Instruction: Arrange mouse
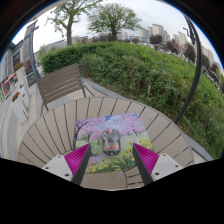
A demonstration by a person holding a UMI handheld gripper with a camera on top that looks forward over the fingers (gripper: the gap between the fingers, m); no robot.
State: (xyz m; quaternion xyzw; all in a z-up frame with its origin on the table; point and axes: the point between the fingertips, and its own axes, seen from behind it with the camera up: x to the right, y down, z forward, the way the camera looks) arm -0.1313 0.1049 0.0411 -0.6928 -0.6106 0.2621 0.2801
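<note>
A dark grey mouse point(111, 141) lies on a colourful mouse mat point(125, 128) printed with a blossoming tree and flowers. The mat lies on a round wooden slatted table point(60, 128). My gripper point(112, 157) is open, its two magenta pads point(78, 157) spread wide at the mat's near edge. The mouse sits just ahead of the fingertips, in line with the gap between them, with clear space at both sides. Nothing is held.
A wooden bench point(60, 83) stands beyond the table to the left. A thick green hedge point(150, 70) runs behind and to the right. A dark post point(196, 60) rises at the right. Trees and buildings stand far off.
</note>
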